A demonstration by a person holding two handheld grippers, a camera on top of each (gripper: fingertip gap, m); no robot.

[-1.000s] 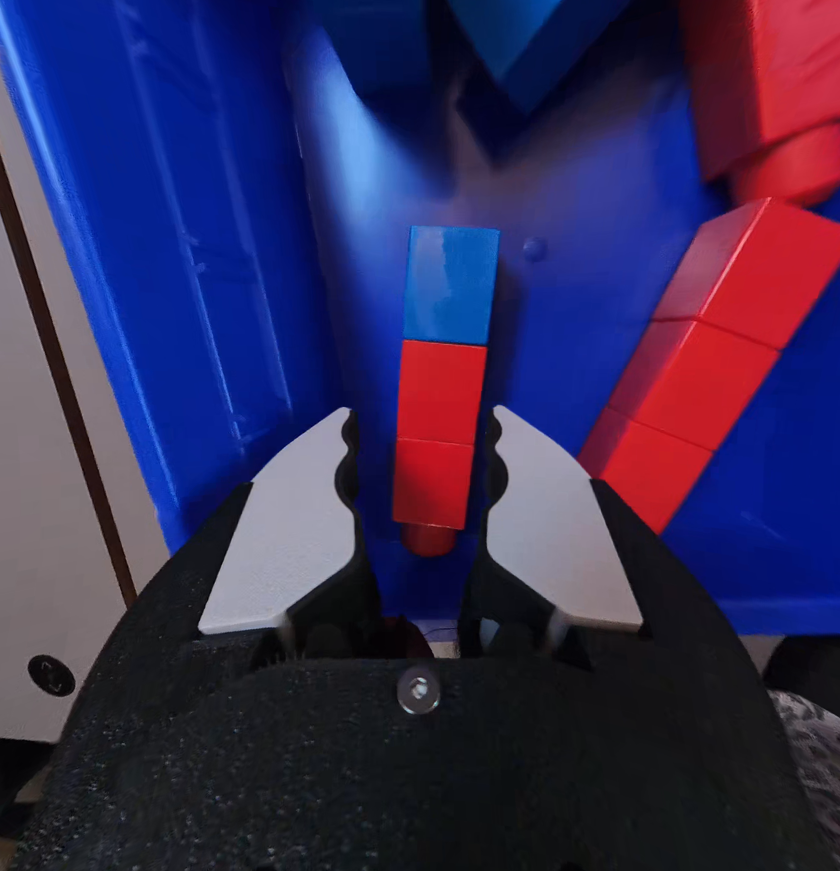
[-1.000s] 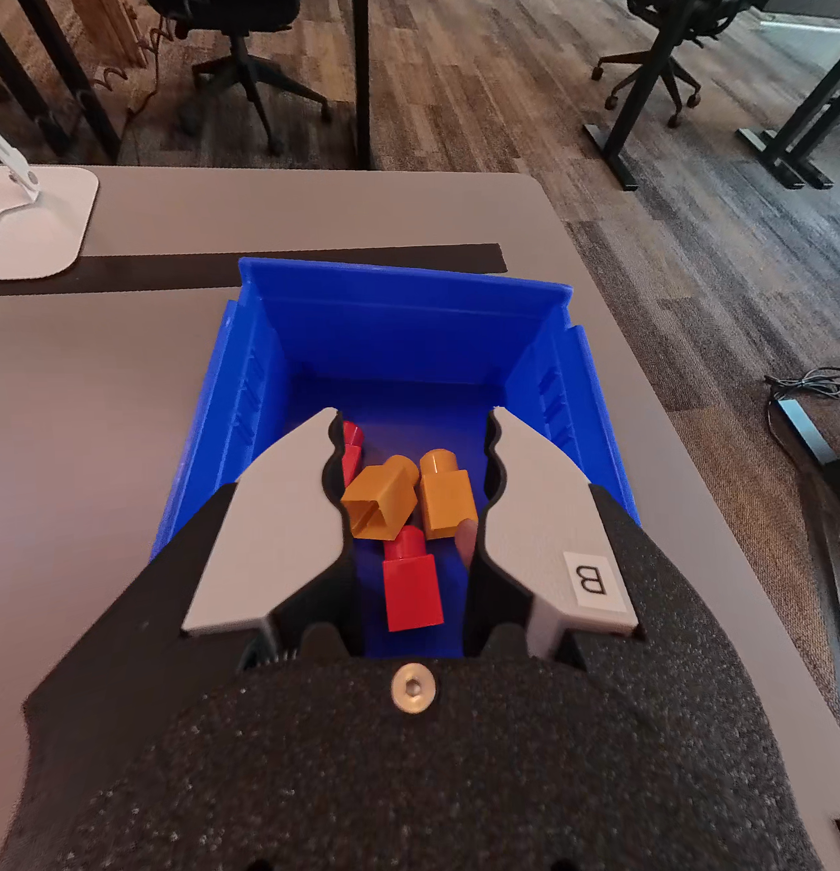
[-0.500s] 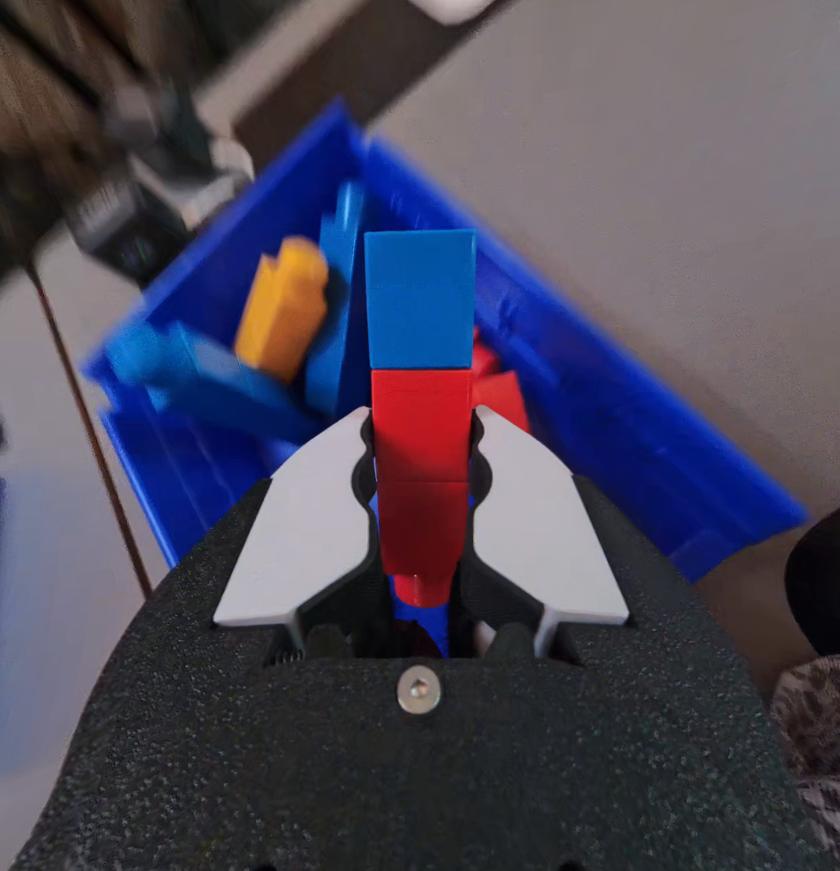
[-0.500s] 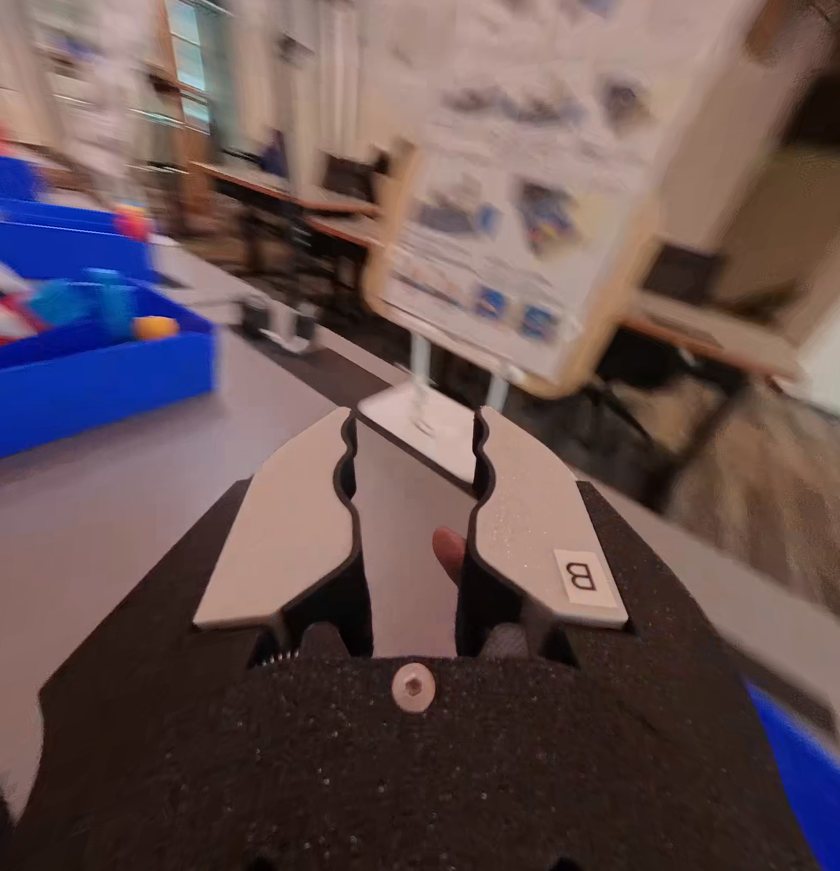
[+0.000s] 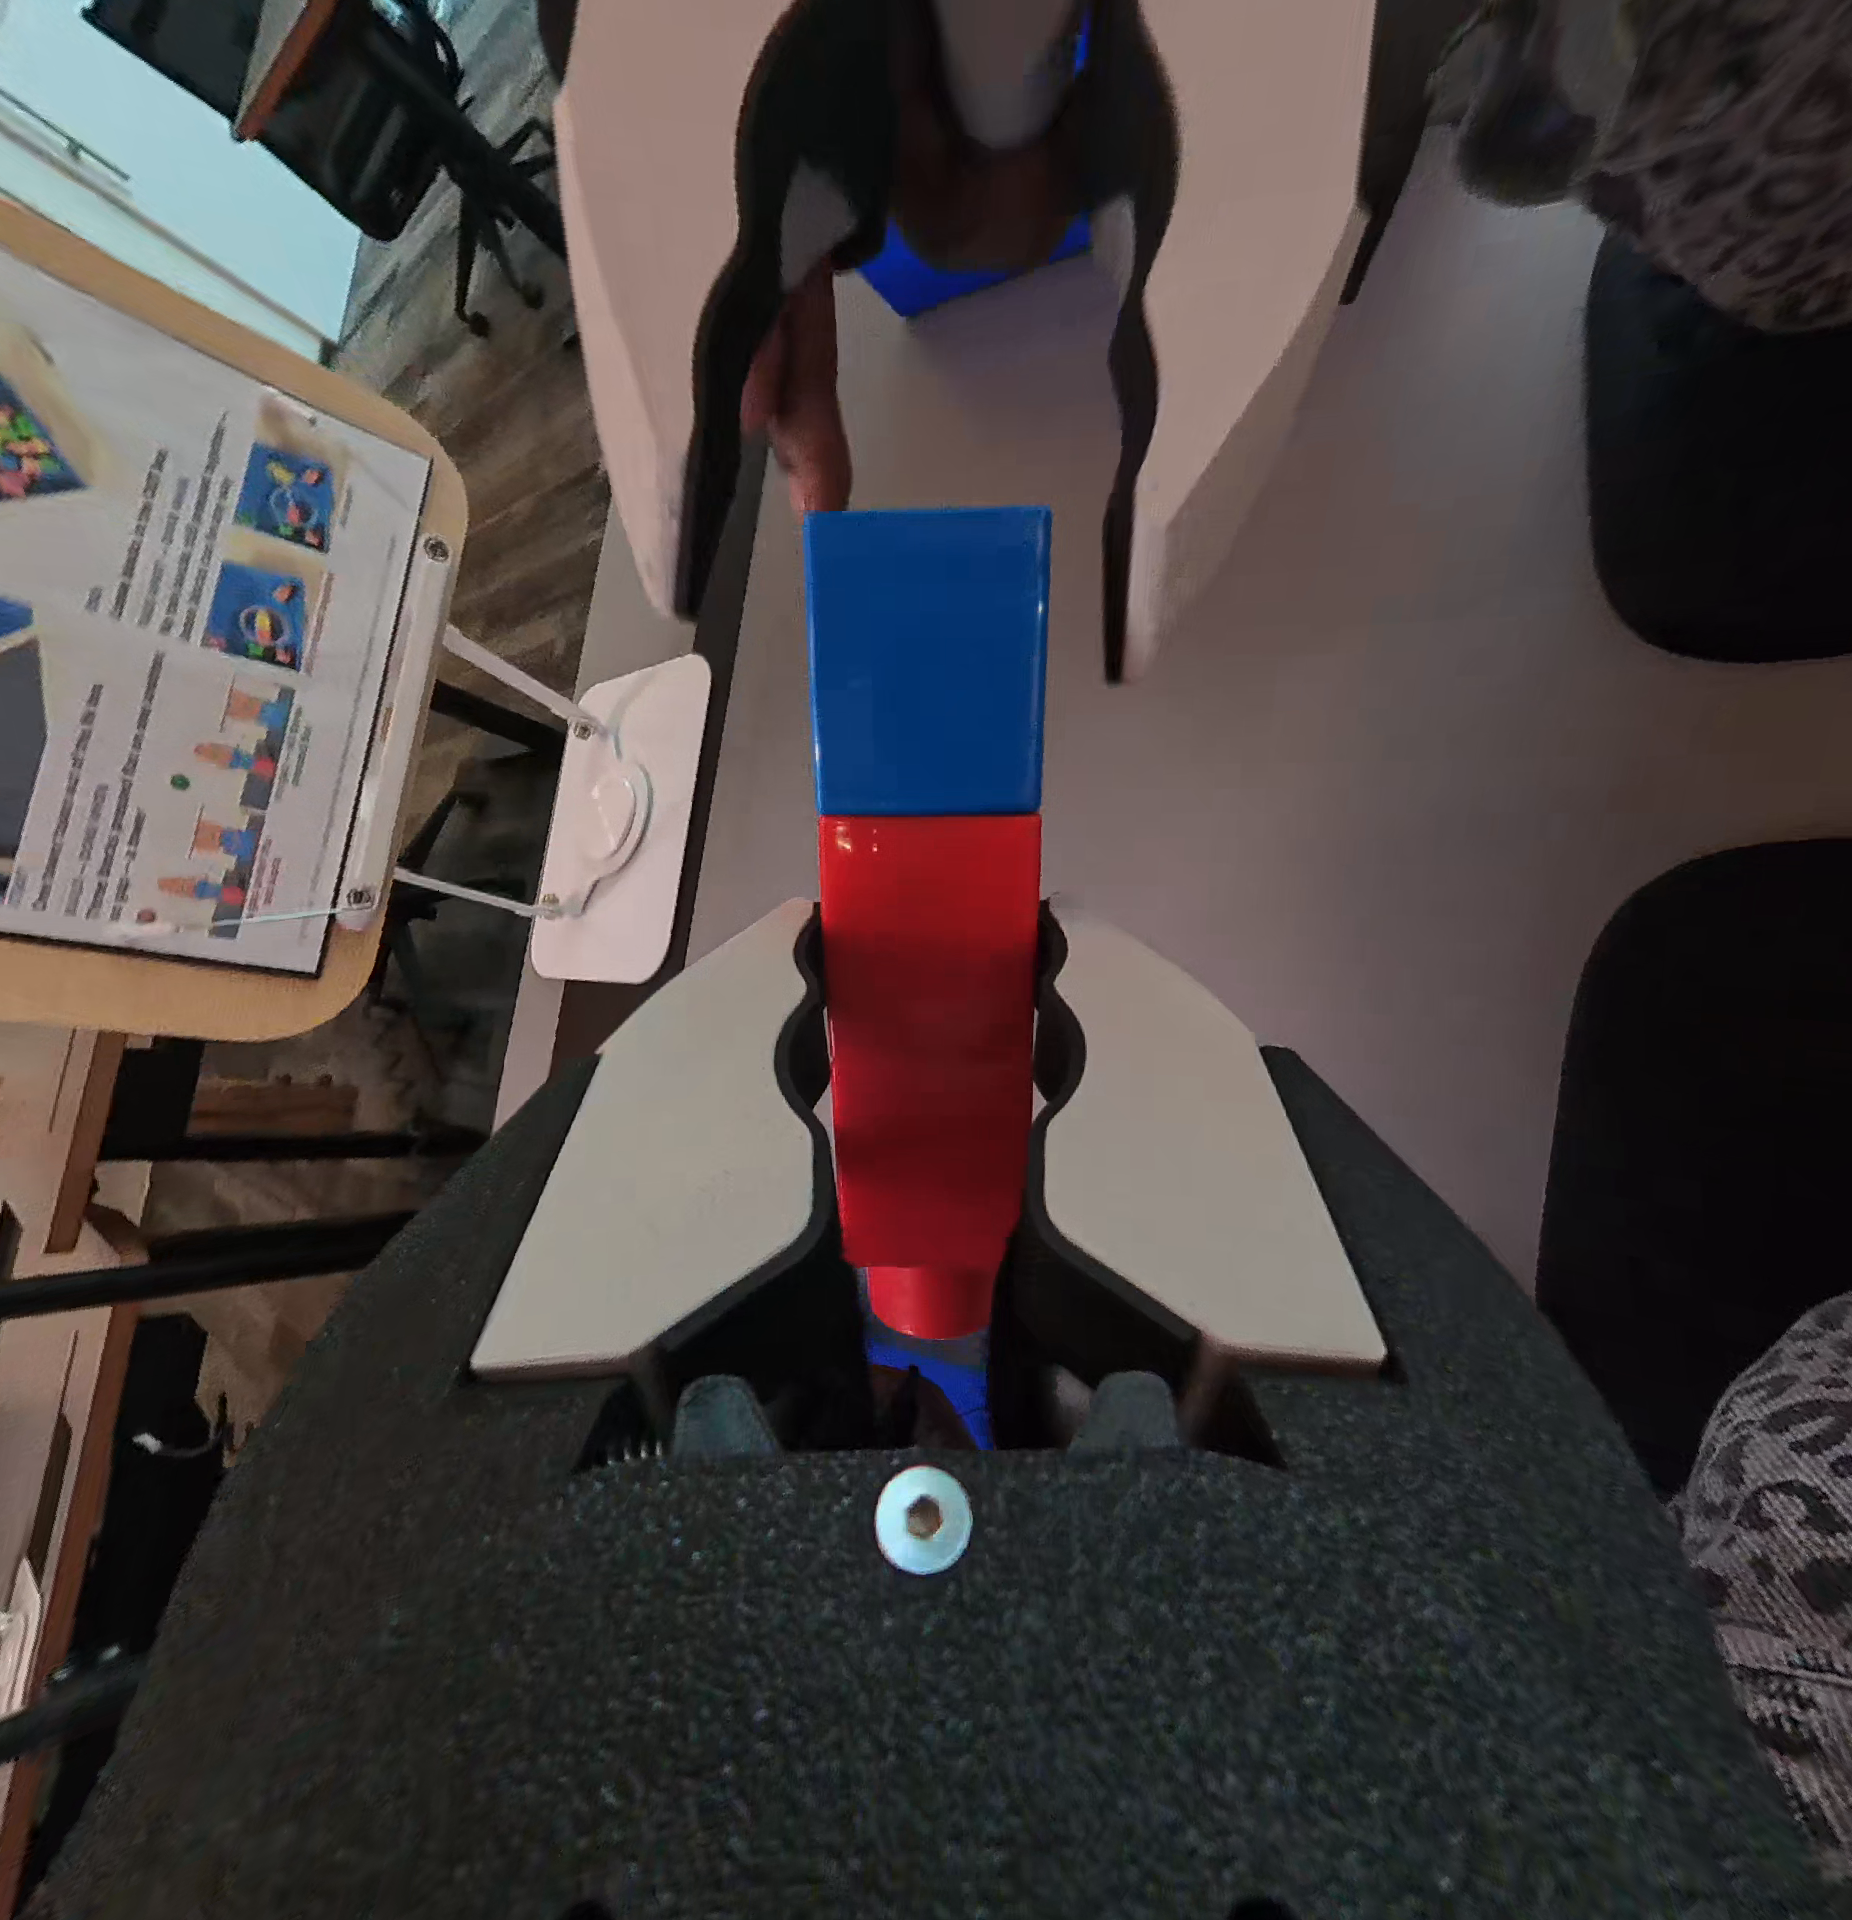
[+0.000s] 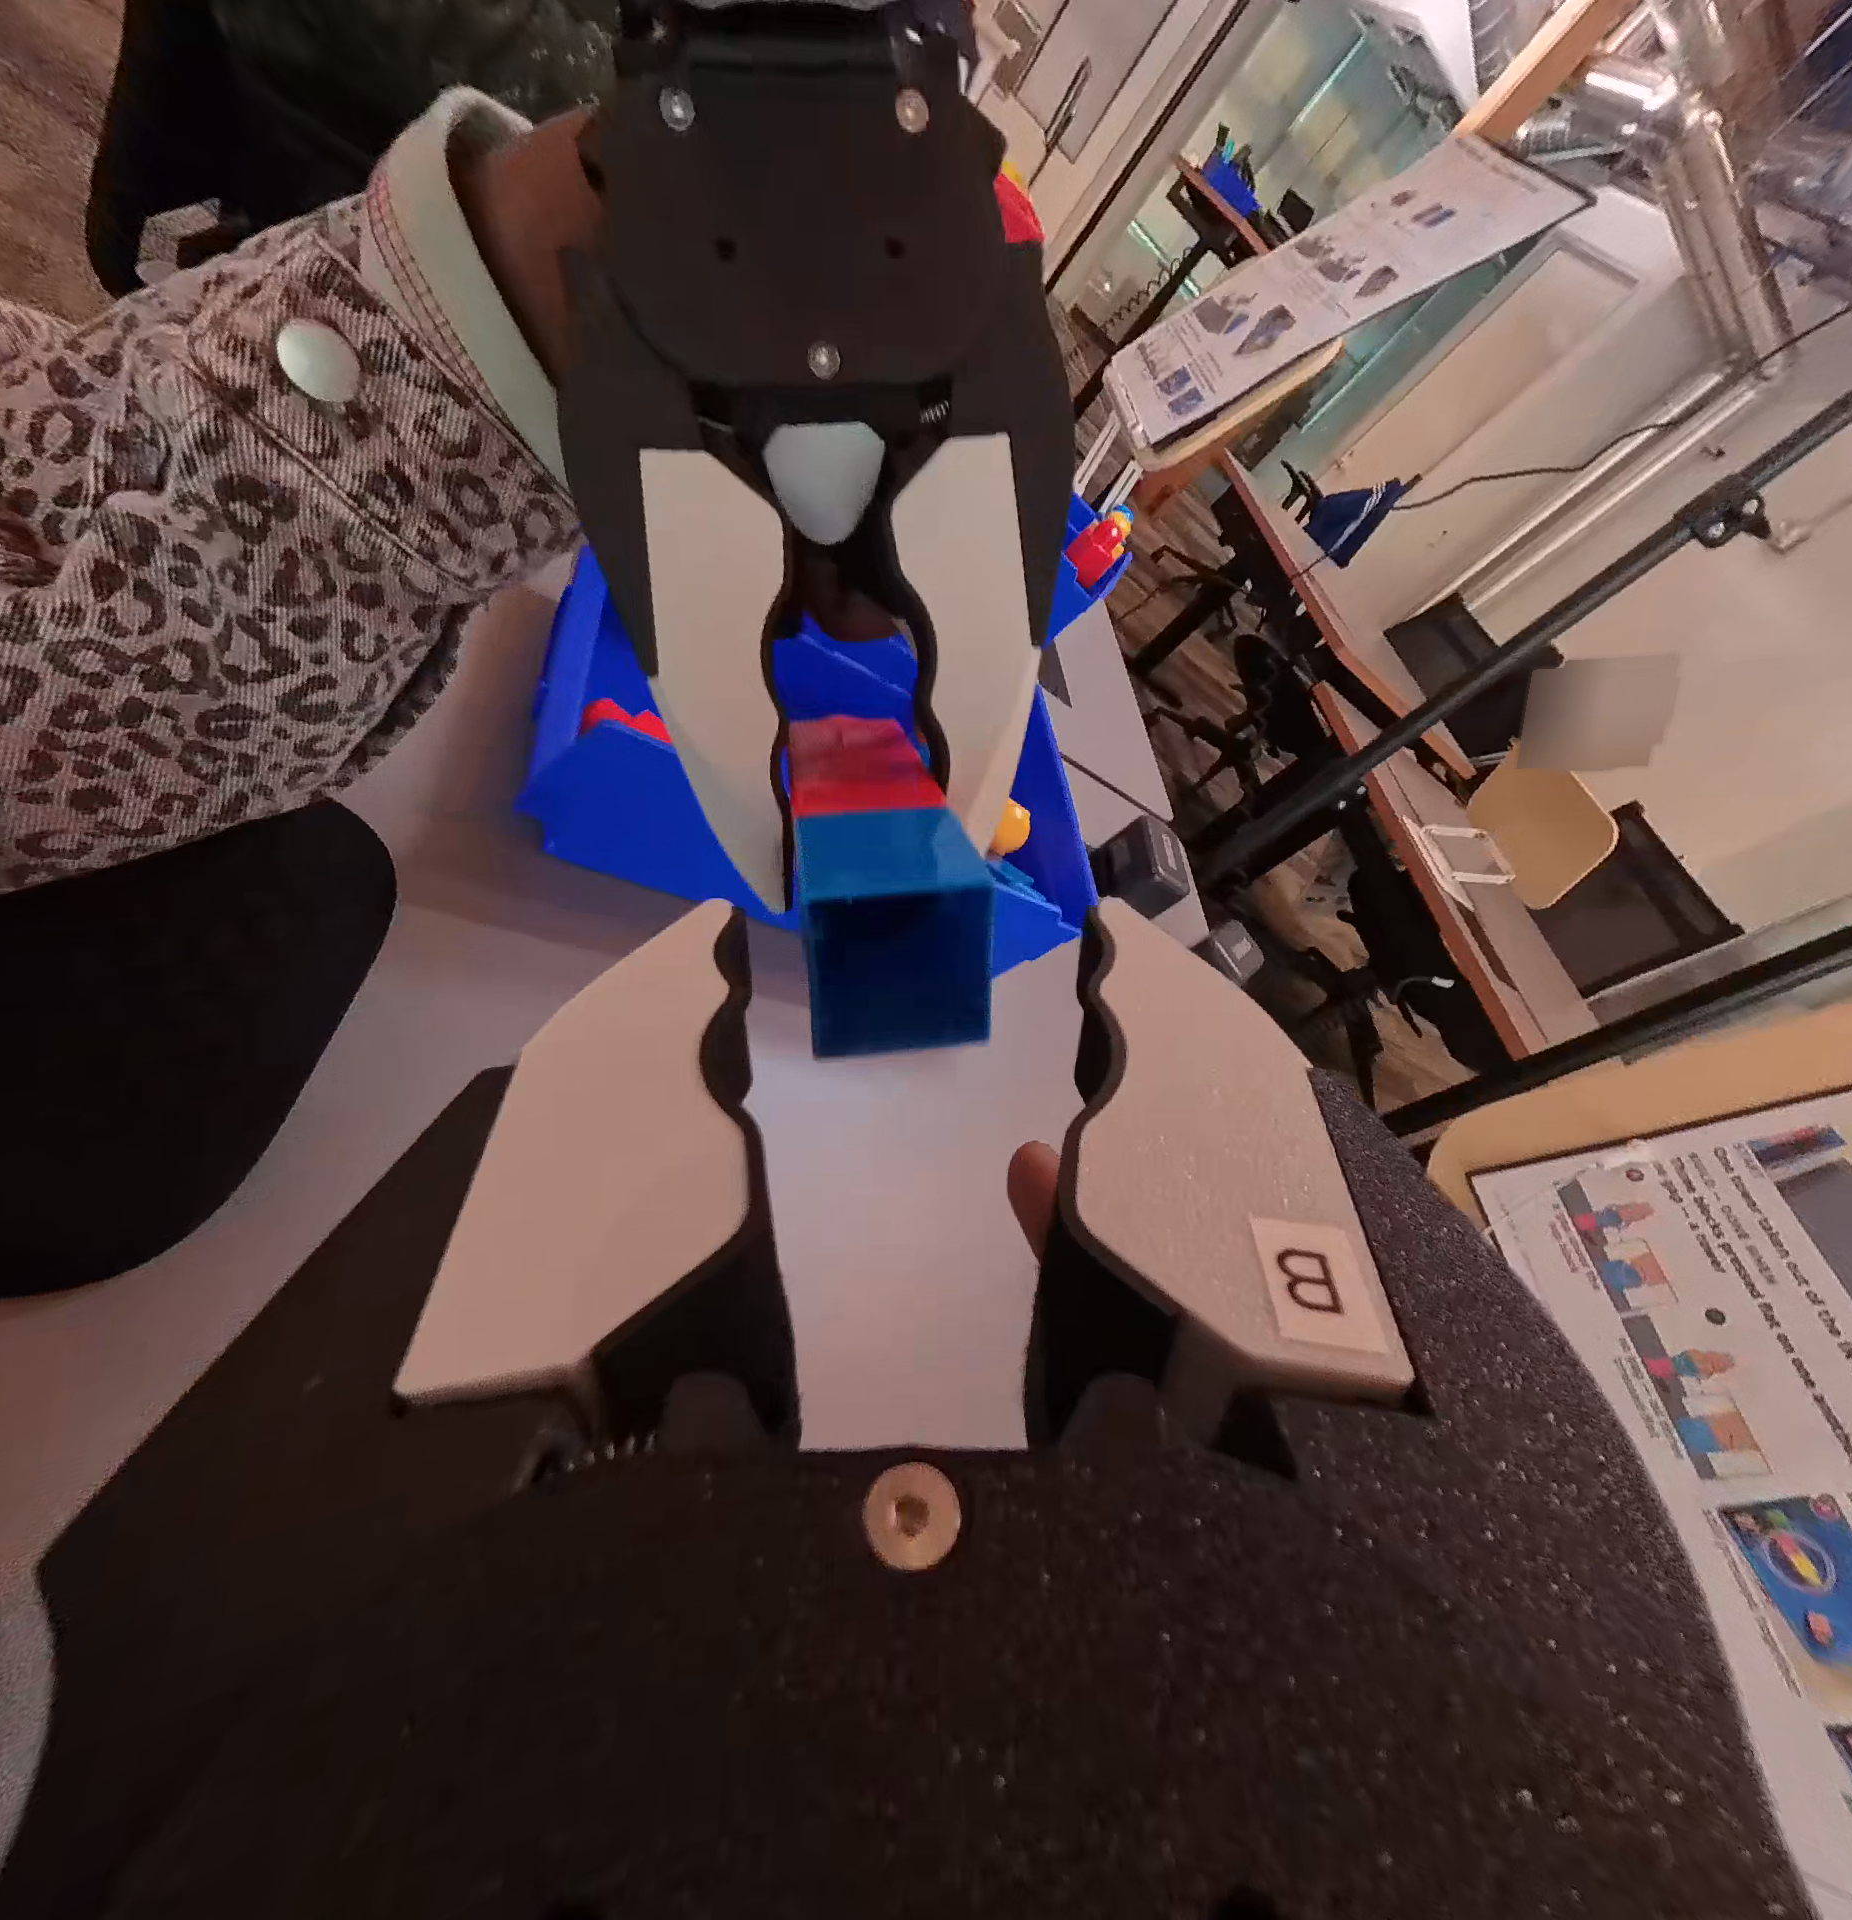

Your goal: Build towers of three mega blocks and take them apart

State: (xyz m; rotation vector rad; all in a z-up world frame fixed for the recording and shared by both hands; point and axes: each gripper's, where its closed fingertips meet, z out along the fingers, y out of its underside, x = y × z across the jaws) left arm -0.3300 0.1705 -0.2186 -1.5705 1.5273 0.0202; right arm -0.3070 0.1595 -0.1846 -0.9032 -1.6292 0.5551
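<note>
Pale grey surface (image 5: 1317, 727) lies under both tools. Left claw (image 5: 927, 914) clamps the red blocks (image 5: 927, 1039) of a tower, its blue block (image 5: 927, 665) jutting forward. Right claw (image 6: 911, 925), spread wide and empty, faces that blue end. Beyond, a blue bin (image 6: 631, 821) holds more blocks.

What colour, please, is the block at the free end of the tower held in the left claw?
Blue: the square plastic end block, seen best in the left wrist view.
</note>
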